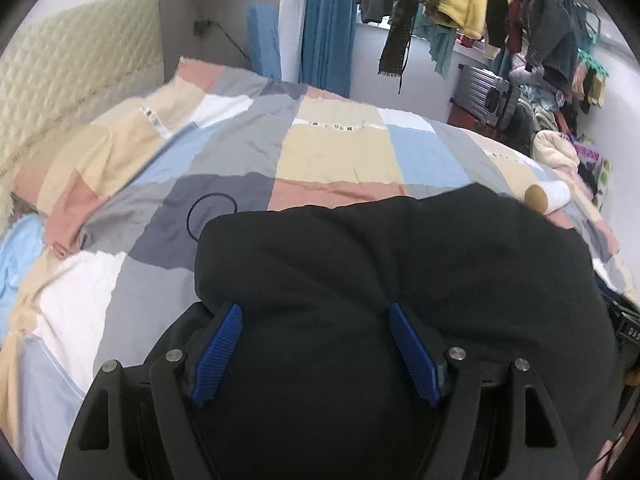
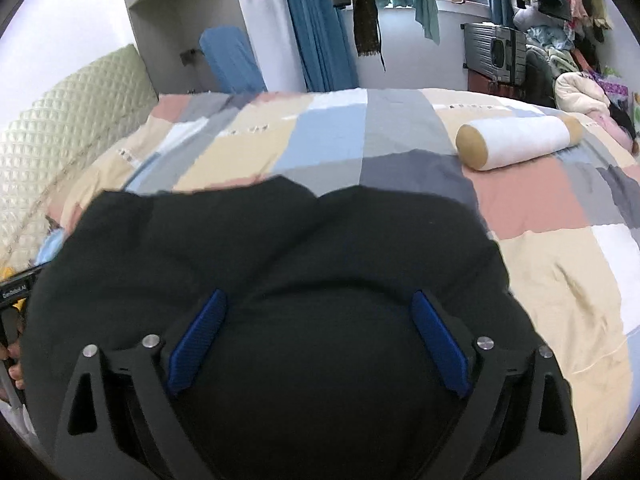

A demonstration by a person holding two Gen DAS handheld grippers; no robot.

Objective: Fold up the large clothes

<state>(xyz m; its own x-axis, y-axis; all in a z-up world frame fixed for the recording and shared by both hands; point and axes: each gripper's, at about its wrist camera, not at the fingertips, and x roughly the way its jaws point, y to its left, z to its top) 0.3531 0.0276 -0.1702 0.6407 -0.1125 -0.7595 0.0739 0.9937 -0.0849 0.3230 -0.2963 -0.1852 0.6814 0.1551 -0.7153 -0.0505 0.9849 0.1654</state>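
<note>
Patchwork bedding in pink, cream, grey, blue and white squares covers the bed (image 1: 328, 148) that fills both views. A quilted pale headboard (image 1: 76, 80) stands at the bed's left end, and blue curtains (image 1: 326, 36) hang by the wall beyond its far side. Clothes on a rack (image 1: 520, 4) hang above the far right corner of the bed, with a grey suitcase (image 1: 490, 94) standing below them.

Spread on the near part of the bed is a black garment (image 1: 400, 280), bunched into soft folds; its far edge lies across the middle of the patchwork cover. In the left wrist view a thin dark loop (image 1: 210, 216), like a hair band, lies on the bed just beside the garment's far left corner. A white bolster with tan ends (image 2: 516, 142) lies on the bed past the garment's far right side, apart from it.

The left gripper (image 1: 316, 336) hovers over the near part of the garment with its blue pads (image 1: 218, 354) spread wide. Black cloth fills the gap between them, but I cannot tell whether it is lying below the fingers or touching them; nothing looks pinched.

The right gripper (image 2: 318, 332) is likewise over the near part of the garment (image 2: 280, 248), its blue pads (image 2: 196, 342) spread wide apart with cloth showing between them and no grip on it visible. At the left edge of this view, part of the other tool's black body pokes out past the garment.
</note>
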